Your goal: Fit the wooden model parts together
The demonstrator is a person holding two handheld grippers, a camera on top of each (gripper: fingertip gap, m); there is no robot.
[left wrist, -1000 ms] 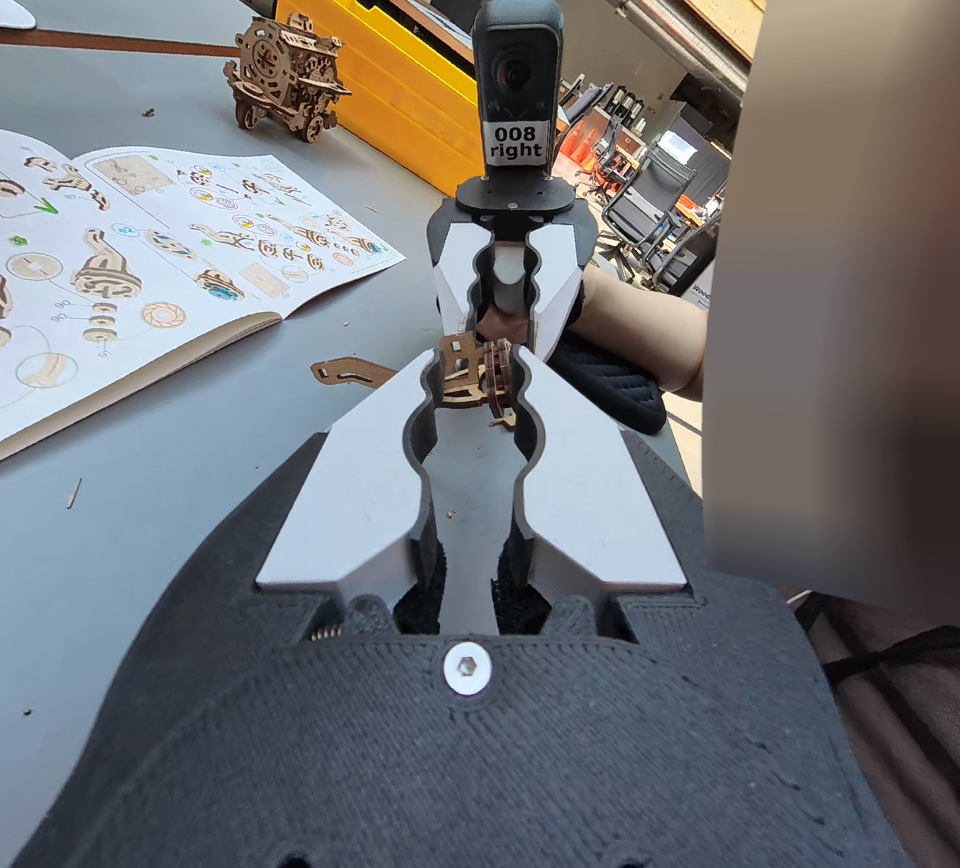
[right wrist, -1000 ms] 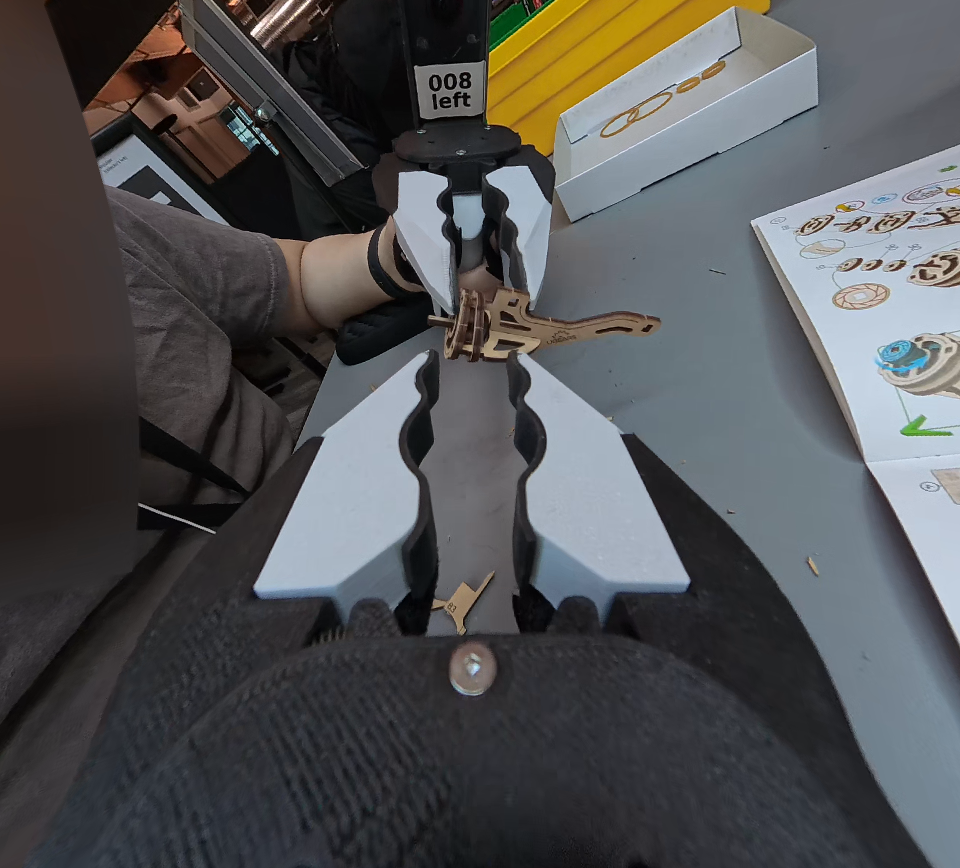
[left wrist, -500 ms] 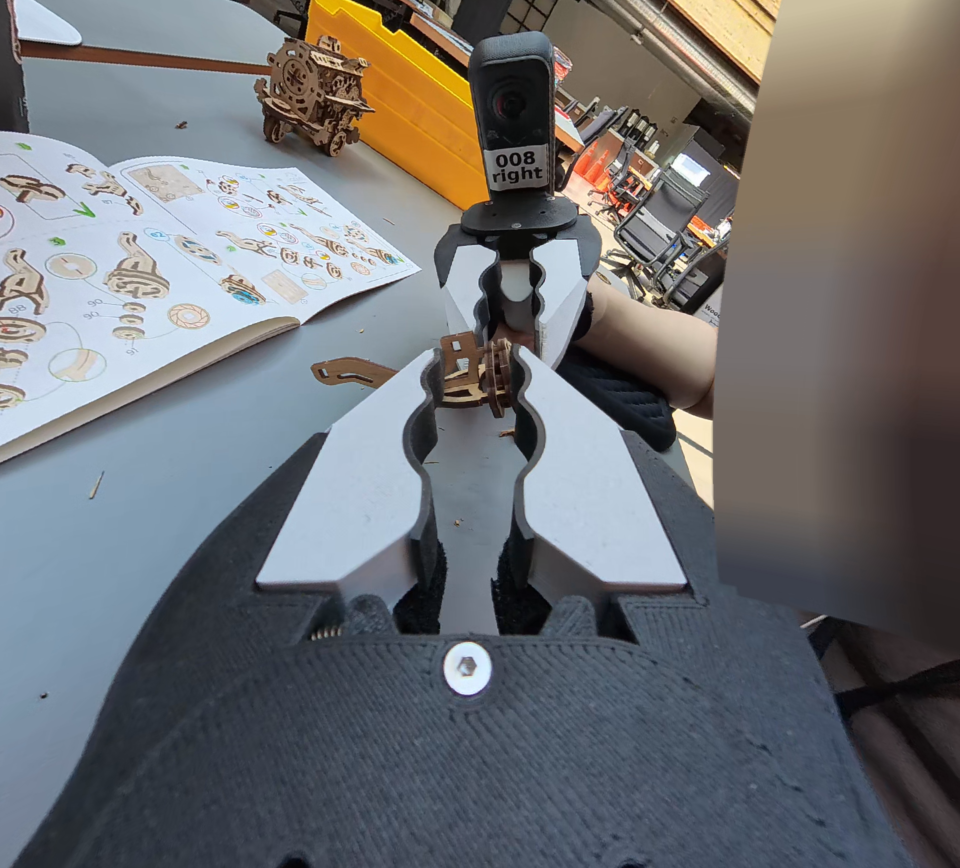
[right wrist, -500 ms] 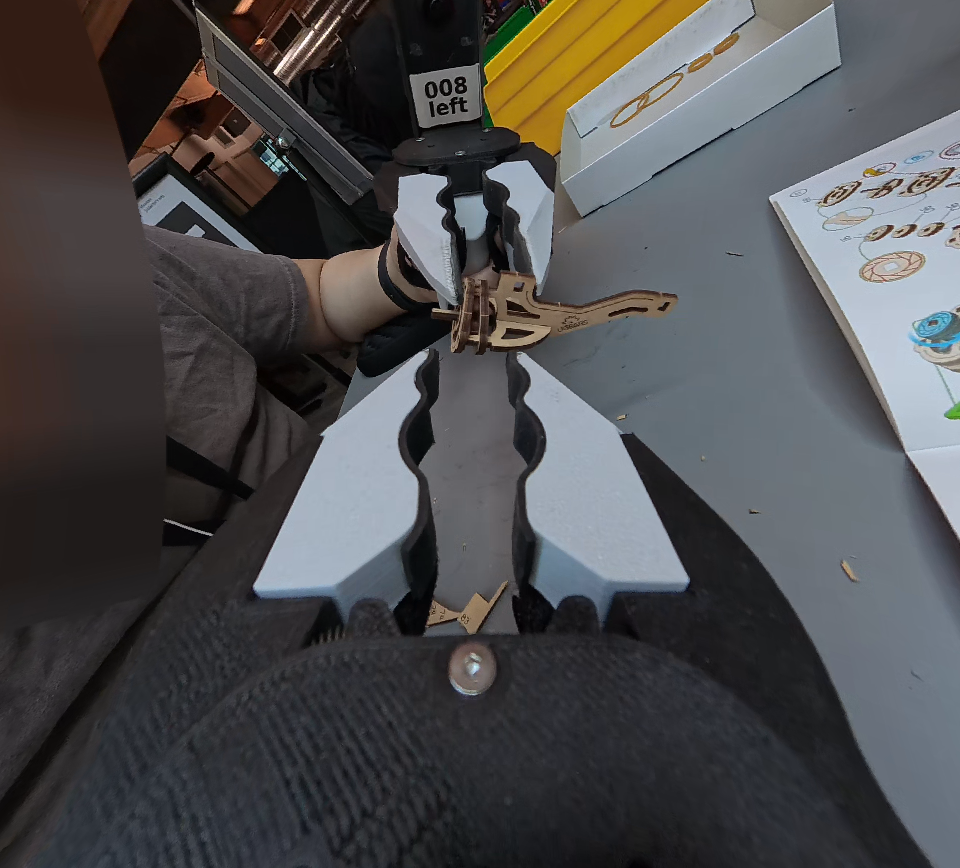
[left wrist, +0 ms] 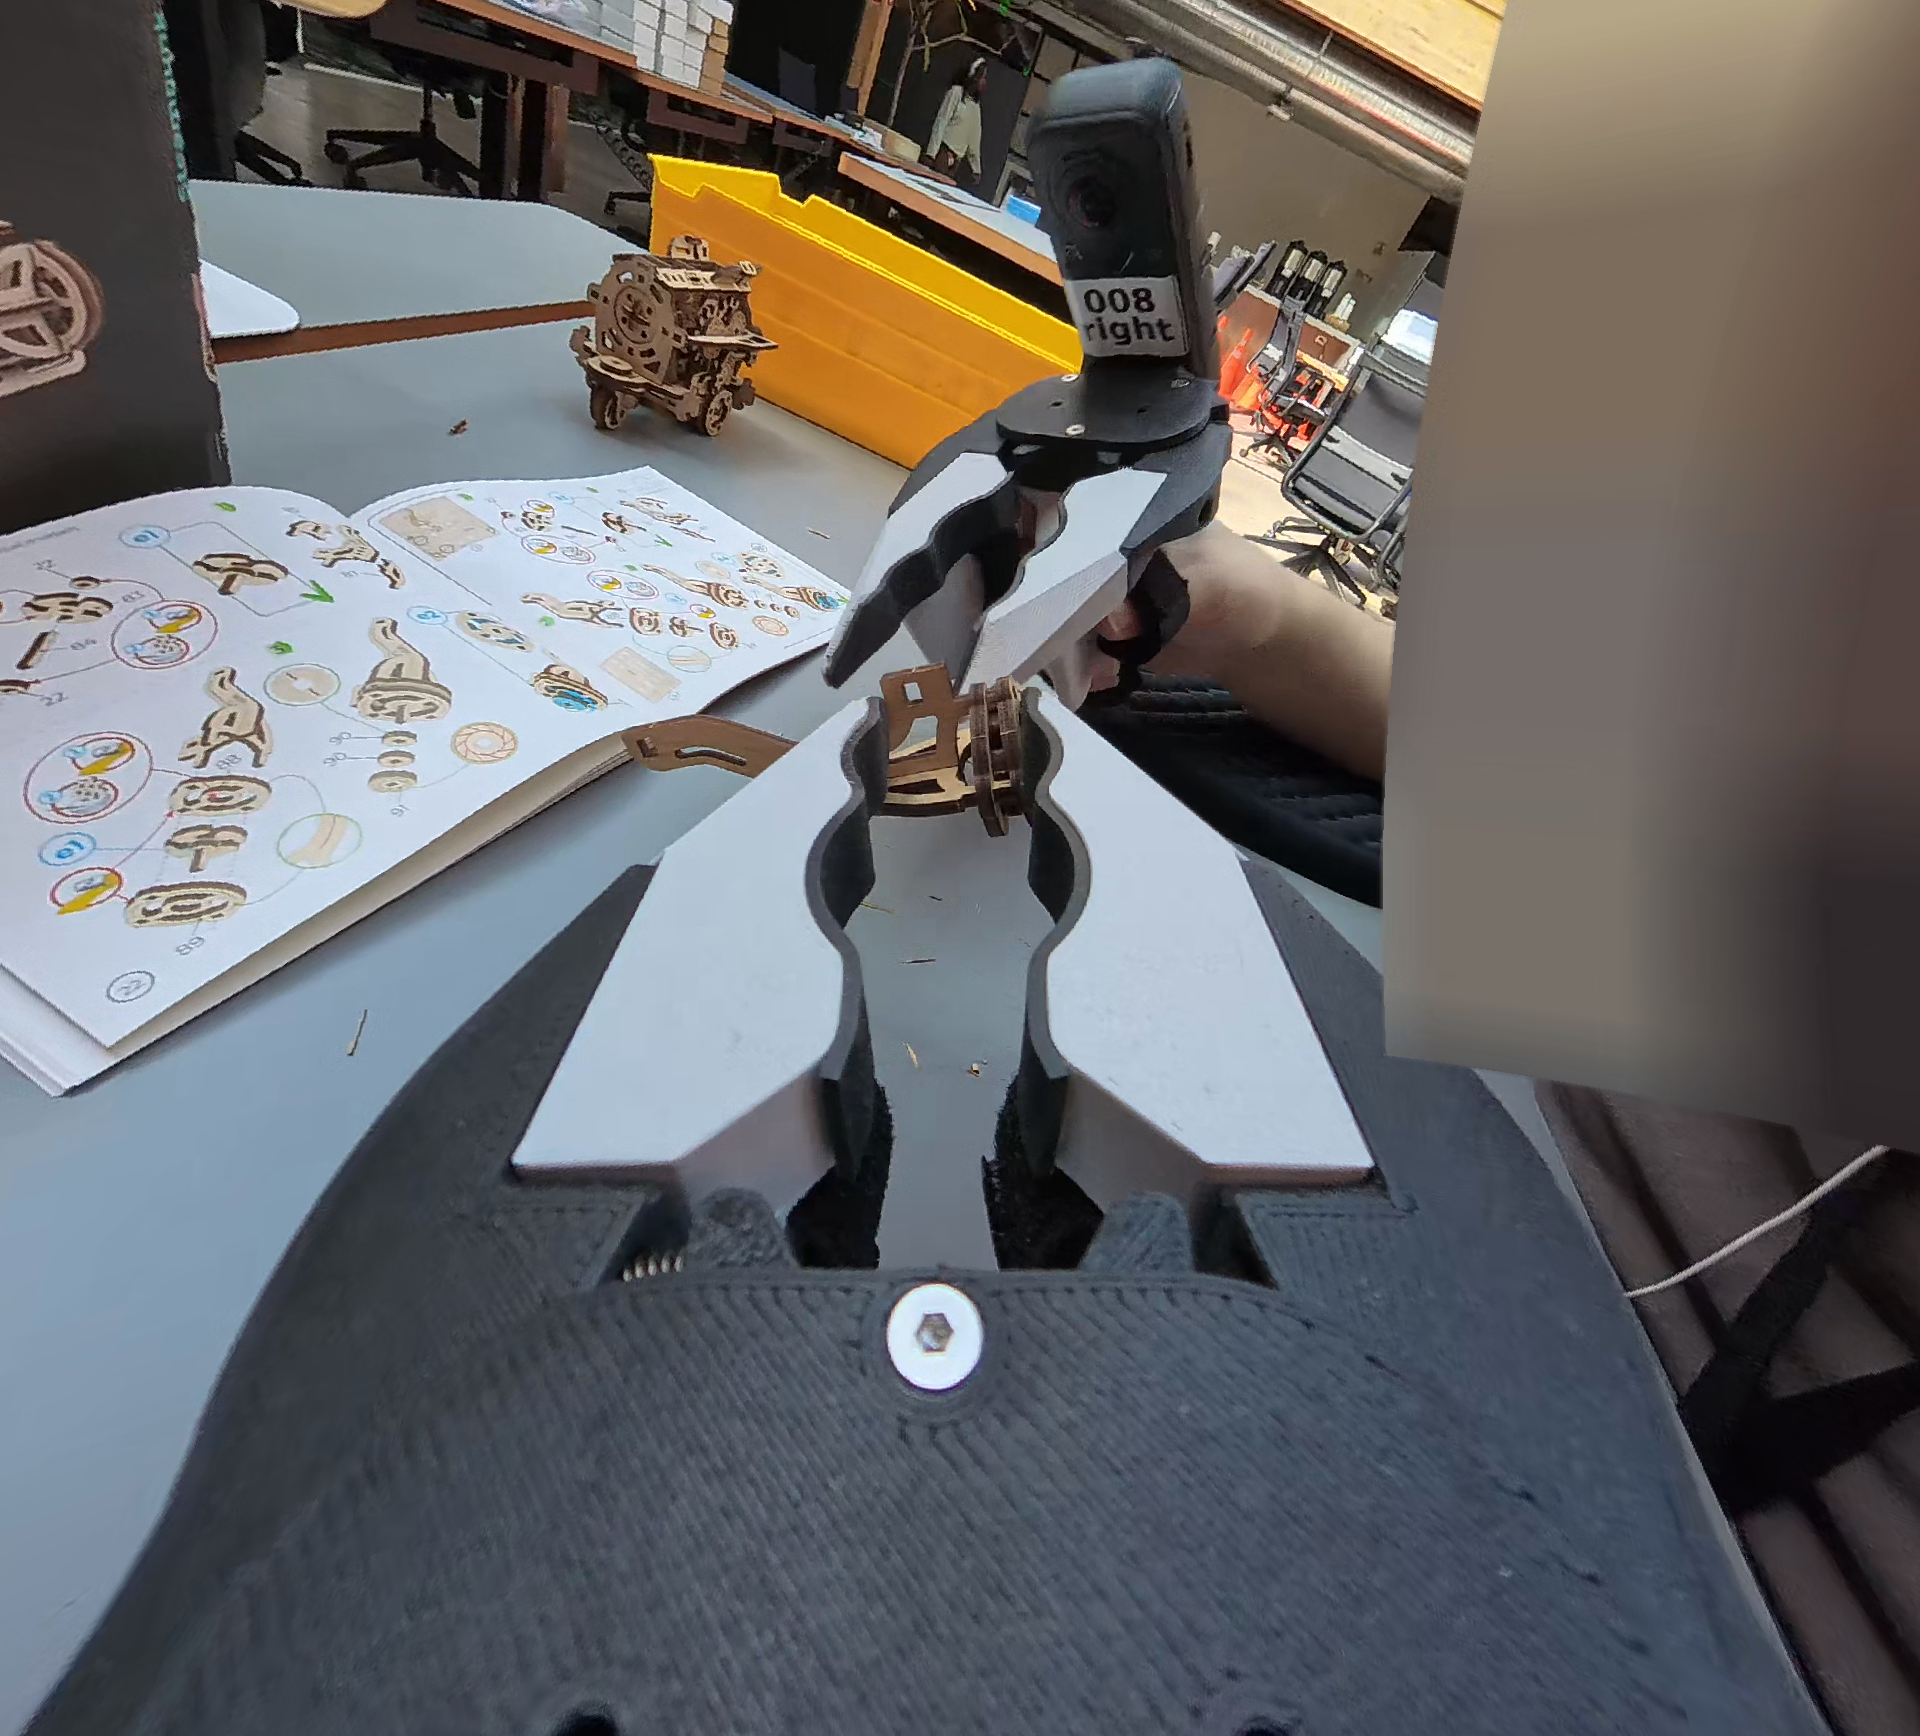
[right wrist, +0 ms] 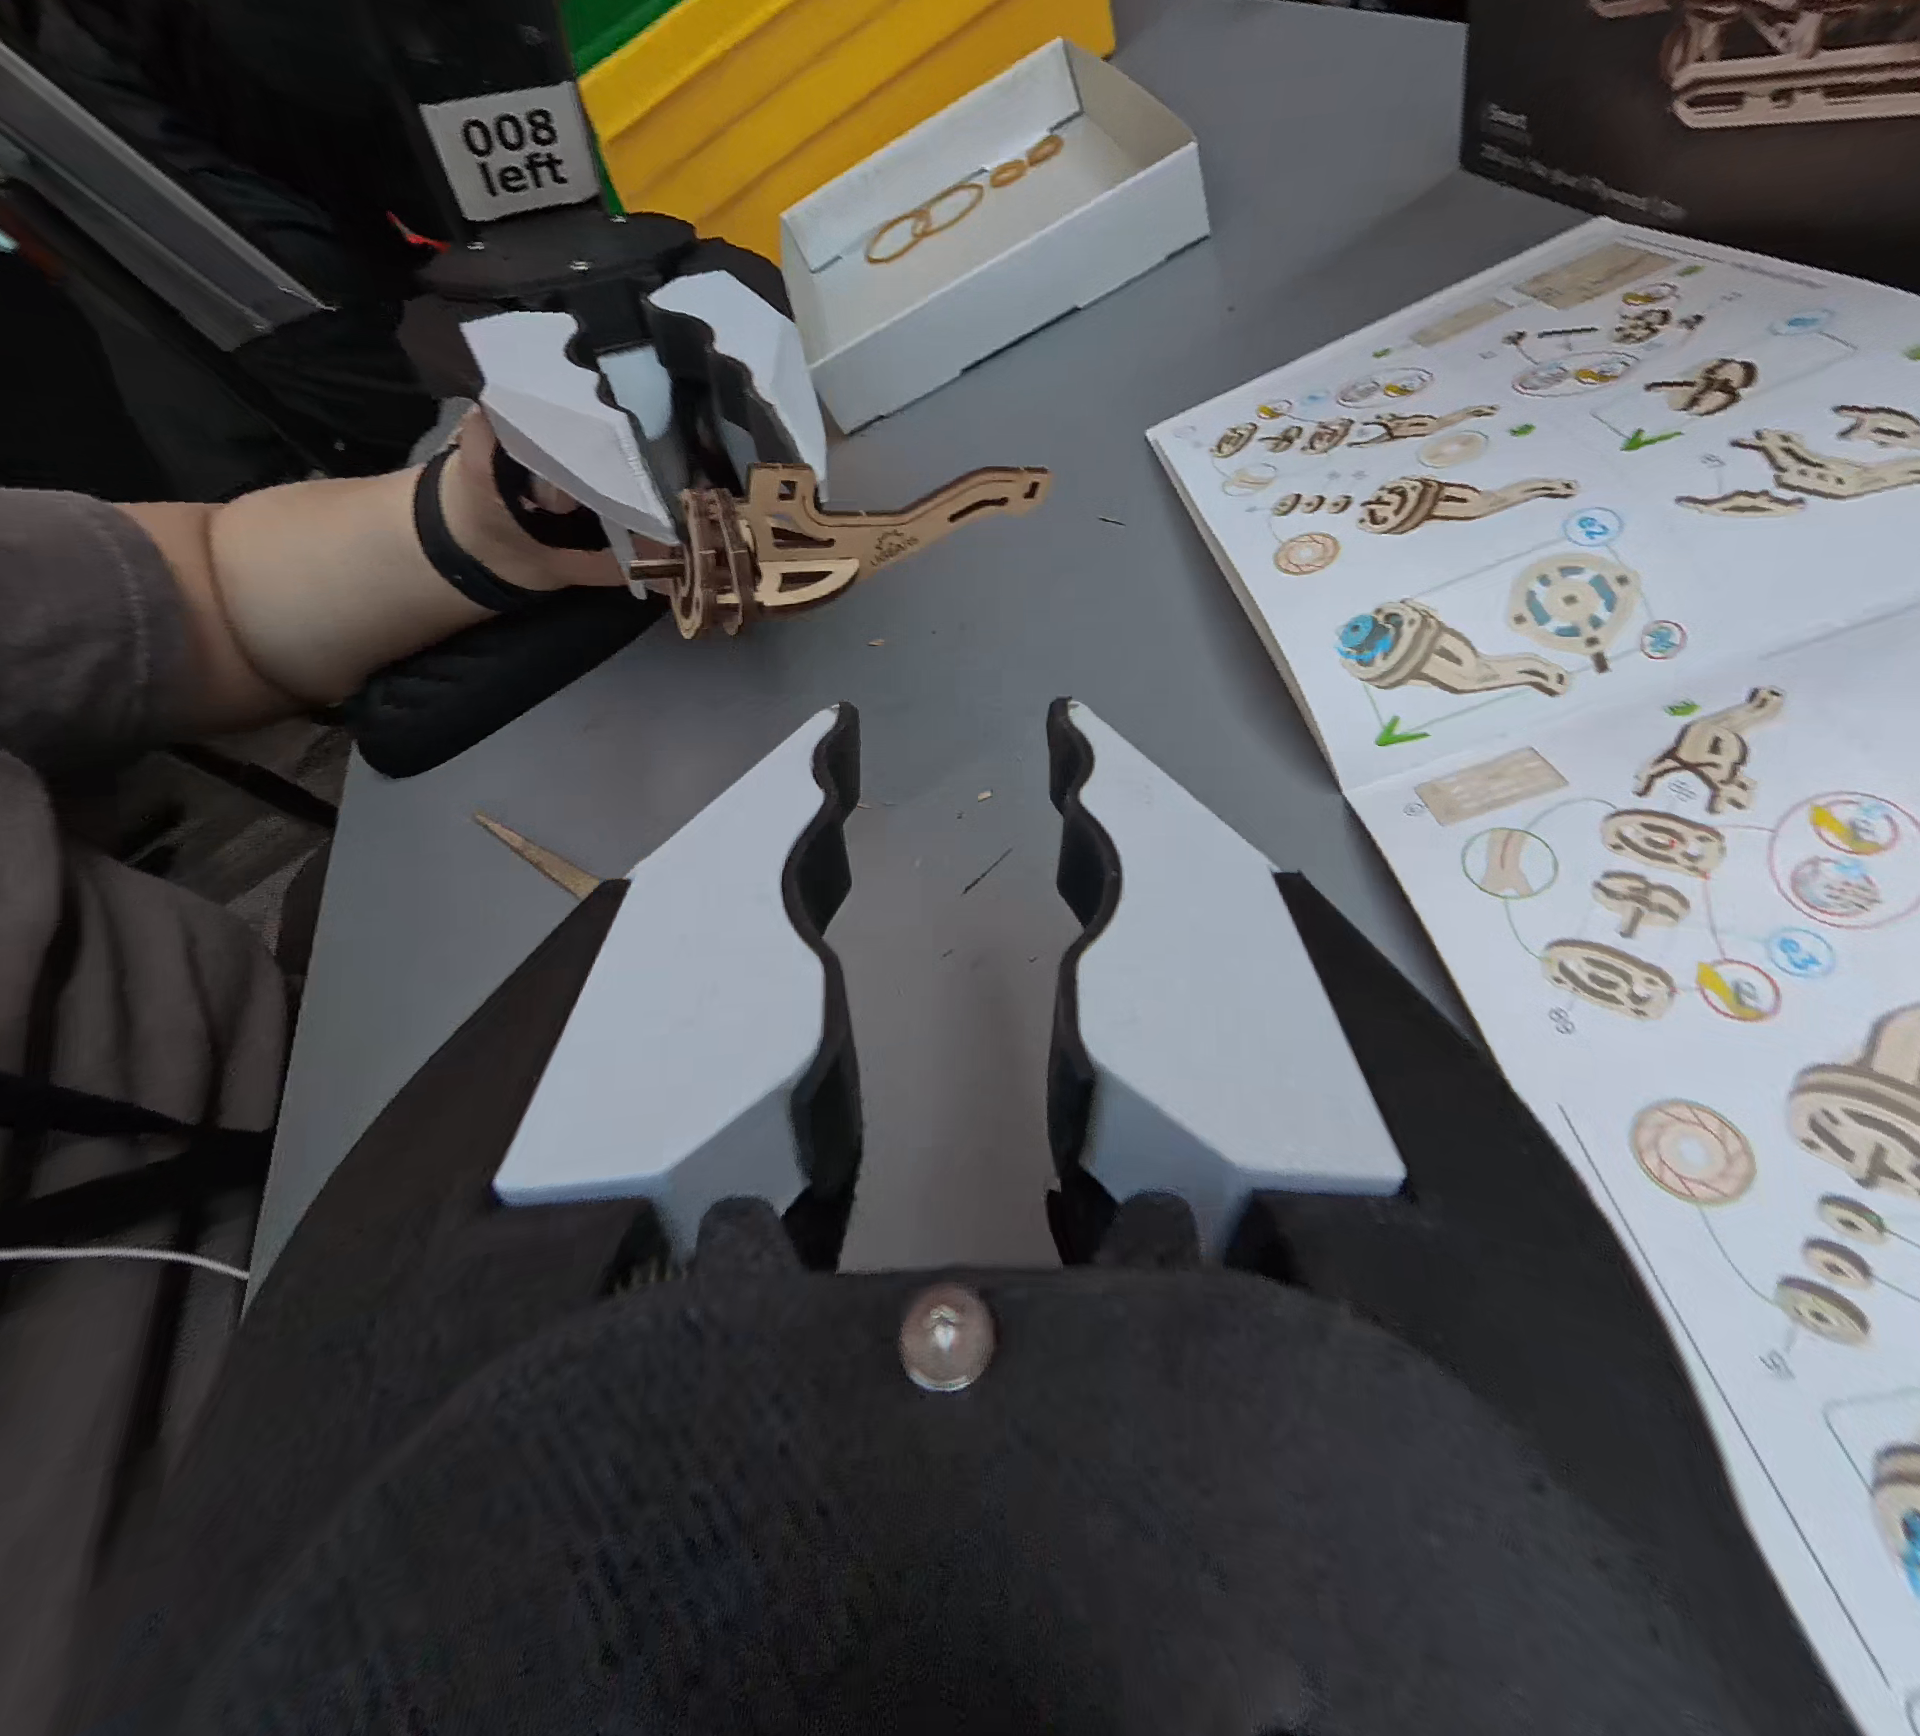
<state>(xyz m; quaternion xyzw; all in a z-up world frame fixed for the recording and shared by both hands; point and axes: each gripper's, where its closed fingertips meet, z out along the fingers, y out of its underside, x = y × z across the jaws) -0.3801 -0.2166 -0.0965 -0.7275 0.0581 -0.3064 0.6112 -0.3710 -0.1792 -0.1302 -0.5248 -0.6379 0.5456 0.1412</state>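
Gripping the wooden model part [left wrist: 951,751] between its fingertips, the left gripper [left wrist: 951,730] is clenched on it above the grey table [left wrist: 260,1167]; the right gripper [left wrist: 914,658] hovers just beyond. From the right wrist, the right gripper [right wrist: 951,720] stands released and holds nothing, the part [right wrist: 790,543] ahead, left of its jaws, near the instruction booklet [right wrist: 1558,595].

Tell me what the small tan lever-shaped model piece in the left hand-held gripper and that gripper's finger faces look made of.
The small tan lever-shaped model piece looks like thin laser-cut plywood, unvarnished: flat matte sheets, dark burnt-looking edges, slotted joints. The left hand-held gripper has fingers that look like matte pale grey rigid plastic with faceted faces, probably printed; their wavy black inner lining looks softer, perhaps rubber or foam, though that cannot be confirmed.
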